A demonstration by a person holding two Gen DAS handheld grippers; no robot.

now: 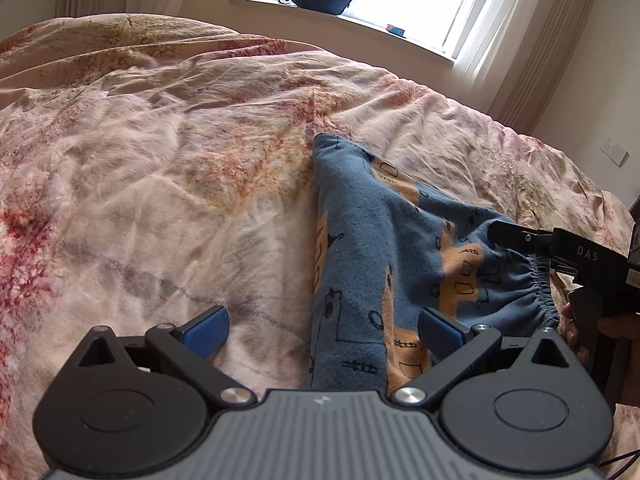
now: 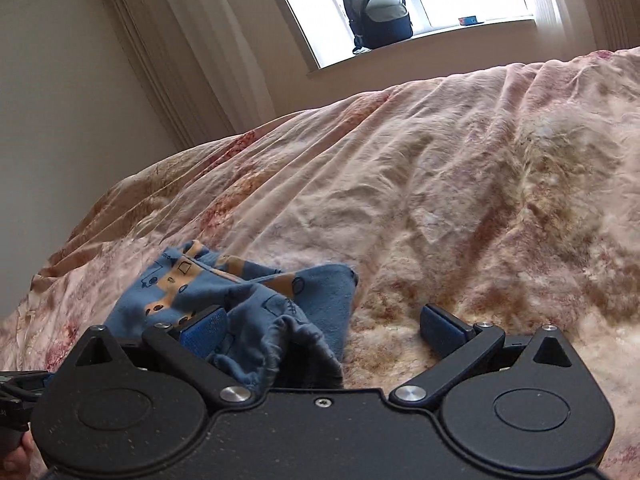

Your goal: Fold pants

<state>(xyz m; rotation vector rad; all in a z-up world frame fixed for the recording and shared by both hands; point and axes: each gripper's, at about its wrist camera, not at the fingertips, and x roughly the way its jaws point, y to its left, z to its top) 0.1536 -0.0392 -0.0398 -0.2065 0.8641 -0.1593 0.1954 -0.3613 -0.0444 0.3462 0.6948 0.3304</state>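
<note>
Blue pants (image 1: 360, 248) with a tan print lie bunched on the bed, one leg running away from me and the gathered waistband (image 1: 540, 284) at the right. My left gripper (image 1: 322, 334) is open and low over the near left edge of the pants, its right pad (image 1: 440, 334) on the cloth. My right gripper (image 1: 506, 234) reaches in from the right above the waistband. In the right wrist view the right gripper (image 2: 322, 332) is open, with the crumpled waistband (image 2: 280, 344) of the pants (image 2: 248, 292) lying between its fingers, beside the left pad (image 2: 204, 330).
A wrinkled pink floral bedspread (image 1: 160, 160) covers the whole bed. A dark backpack (image 2: 378, 14) stands on the windowsill beyond it, with curtains (image 2: 192, 60) at both sides. A hand (image 1: 576, 332) holds the right gripper's handle.
</note>
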